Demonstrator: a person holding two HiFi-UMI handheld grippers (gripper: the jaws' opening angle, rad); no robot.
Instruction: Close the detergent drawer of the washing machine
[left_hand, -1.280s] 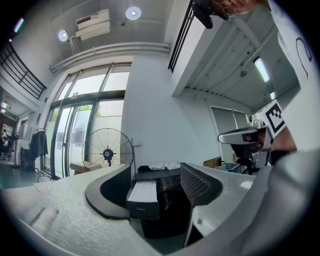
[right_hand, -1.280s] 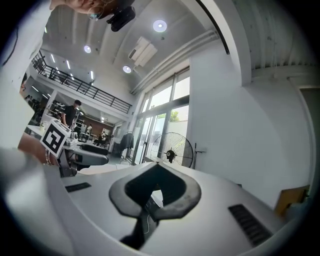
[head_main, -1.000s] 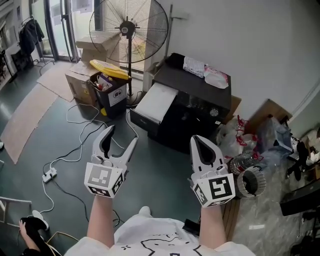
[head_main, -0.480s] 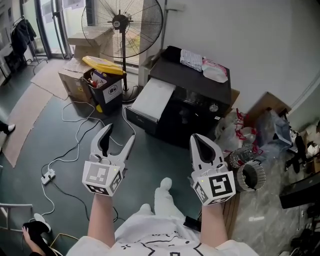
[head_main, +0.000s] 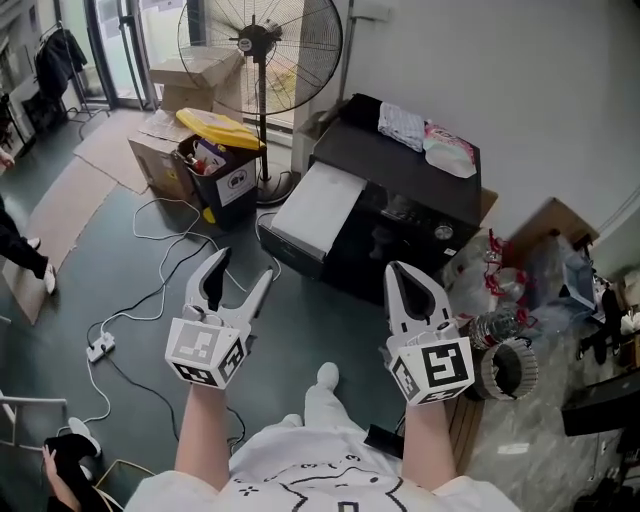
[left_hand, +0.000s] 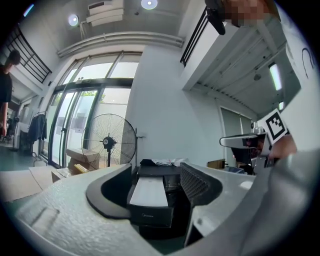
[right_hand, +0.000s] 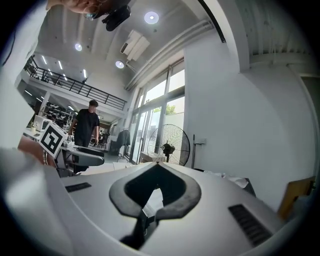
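**Head view.** The left gripper (head_main: 243, 268) is held level with its jaws wide apart and nothing between them. The right gripper (head_main: 394, 270) has its jaws together and is empty. The drawer (head_main: 315, 205) stands pulled out of the washer (head_main: 405, 170). It is ahead of both grippers and well apart from them, nearer the left gripper's line than the right's.

**Left gripper view.** I look out between the spread jaws. The drawer (left_hand: 149, 192) sits framed in the gap, straight ahead and untouched. A fan (left_hand: 108, 141) stands ahead to the left.

**Right gripper view.** The jaws meet tip to tip and hold nothing. Through the small opening between the pads I see a sliver of the drawer's white top (right_hand: 156, 197), ahead and apart.
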